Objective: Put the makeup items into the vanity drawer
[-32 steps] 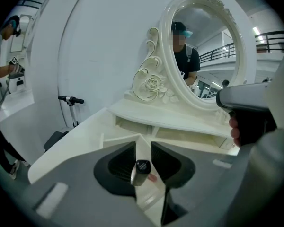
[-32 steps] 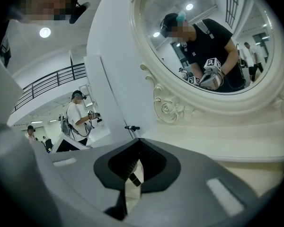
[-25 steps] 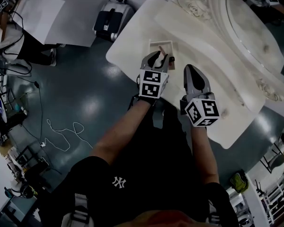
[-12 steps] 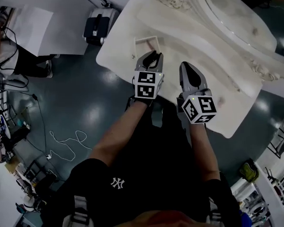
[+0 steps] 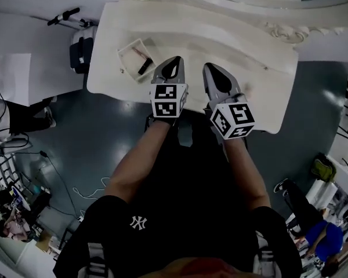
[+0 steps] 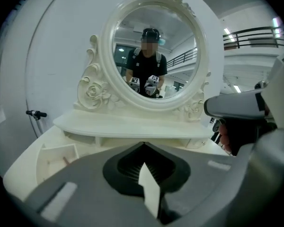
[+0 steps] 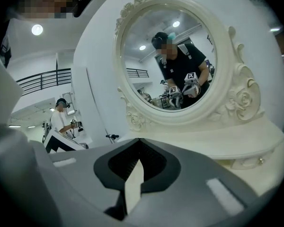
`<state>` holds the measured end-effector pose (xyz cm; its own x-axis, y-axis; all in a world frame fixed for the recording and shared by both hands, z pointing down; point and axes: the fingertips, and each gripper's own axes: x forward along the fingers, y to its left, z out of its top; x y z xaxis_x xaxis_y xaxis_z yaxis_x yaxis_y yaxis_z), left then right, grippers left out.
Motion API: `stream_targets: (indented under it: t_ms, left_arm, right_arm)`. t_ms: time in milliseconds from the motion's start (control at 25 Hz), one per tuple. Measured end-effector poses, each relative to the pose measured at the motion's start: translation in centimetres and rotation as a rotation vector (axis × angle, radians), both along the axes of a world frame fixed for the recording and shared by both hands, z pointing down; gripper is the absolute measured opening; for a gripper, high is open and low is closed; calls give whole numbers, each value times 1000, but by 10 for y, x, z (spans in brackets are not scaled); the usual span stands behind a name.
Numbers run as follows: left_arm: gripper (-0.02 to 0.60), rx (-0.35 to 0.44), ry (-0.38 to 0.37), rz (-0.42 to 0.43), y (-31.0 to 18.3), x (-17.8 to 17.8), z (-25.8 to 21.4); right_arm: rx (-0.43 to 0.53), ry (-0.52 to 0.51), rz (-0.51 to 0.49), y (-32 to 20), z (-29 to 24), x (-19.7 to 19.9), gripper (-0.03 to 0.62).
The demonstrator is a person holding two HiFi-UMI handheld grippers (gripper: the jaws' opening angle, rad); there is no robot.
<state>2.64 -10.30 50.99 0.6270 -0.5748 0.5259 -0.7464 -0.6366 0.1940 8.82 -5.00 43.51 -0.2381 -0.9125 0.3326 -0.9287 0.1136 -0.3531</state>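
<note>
While both forearms reach forward side by side in the head view, the drawer [image 5: 122, 57] holding makeup items [image 5: 144, 67] lies just left of the left gripper [image 5: 173, 62]. In the left gripper view, its jaws are pressed together and empty, facing the mirror [image 6: 154, 51]. In the right gripper view, the right gripper [image 7: 138, 142] is likewise closed on nothing.

A white cable [image 5: 81, 191] lies looped on the glossy dark floor [image 5: 104, 135]. A black case [image 5: 80, 50] sits on that floor. A bystander in blue [image 5: 315, 236] is at the lower right.
</note>
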Motion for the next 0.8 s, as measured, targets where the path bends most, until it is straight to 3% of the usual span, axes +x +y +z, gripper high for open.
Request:
stream_targets:
  t_ms: [480, 800]
  left_arm:
    - [5, -10, 1, 297, 81, 132, 12]
    - [5, -31, -6, 412, 131, 201, 23]
  right_arm:
    - [-11, 7, 247, 80, 10, 115, 25]
    - [-41, 36, 351, 132, 27, 183, 25]
